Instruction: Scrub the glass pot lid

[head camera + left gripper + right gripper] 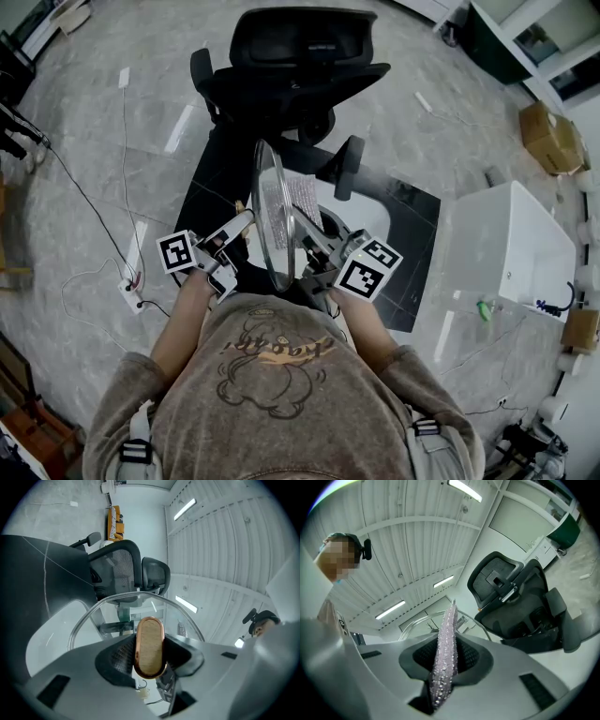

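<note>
Glass pot lid (pixel 266 178) is up in the air in front of the person's chest, standing on edge between the two tongs, above the office chair (pixel 291 56). The left gripper (pixel 236 228) has its jaws clamped on the lid's copper-rimmed knob (pixel 149 647), so the glass dome faces away from it. Over on the other side, the right gripper (pixel 317 242) pinches a glittery scrubbing cloth (pixel 445 653) edge-on between its jaws, with the lid's rim just beyond. I'd say the scrubbing stroke itself is the step in hand, with the cloth at the glass face opposite the knob, though actual contact is hard to confirm. The next move calls for a firm hold on the knob while the cloth rubs across the glass.
</note>
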`<move>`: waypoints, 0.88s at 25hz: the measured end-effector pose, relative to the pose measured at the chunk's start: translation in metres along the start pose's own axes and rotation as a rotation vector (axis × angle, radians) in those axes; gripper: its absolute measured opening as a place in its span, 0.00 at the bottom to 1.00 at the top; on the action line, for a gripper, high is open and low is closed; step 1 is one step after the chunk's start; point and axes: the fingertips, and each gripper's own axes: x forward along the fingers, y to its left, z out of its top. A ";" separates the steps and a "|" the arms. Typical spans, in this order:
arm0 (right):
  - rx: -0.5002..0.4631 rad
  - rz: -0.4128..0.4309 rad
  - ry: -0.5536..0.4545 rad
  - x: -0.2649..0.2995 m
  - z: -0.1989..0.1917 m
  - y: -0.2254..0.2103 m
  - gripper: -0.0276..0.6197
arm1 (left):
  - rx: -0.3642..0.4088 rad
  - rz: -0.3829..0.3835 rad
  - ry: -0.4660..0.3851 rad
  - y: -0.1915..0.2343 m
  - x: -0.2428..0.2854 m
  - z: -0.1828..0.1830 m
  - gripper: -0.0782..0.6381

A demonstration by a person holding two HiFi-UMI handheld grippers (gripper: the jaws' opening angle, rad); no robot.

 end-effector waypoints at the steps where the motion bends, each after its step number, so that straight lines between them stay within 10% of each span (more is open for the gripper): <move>1: -0.003 -0.002 -0.001 0.000 -0.001 -0.001 0.17 | 0.002 0.001 -0.002 0.000 0.001 0.000 0.36; 13: -0.039 -0.236 -0.058 -0.062 0.010 -0.065 0.17 | 0.128 0.180 -0.031 -0.006 -0.048 0.031 0.36; 22: -0.064 -0.307 -0.012 -0.059 -0.019 -0.080 0.17 | 0.748 0.827 0.287 0.026 -0.060 0.053 0.36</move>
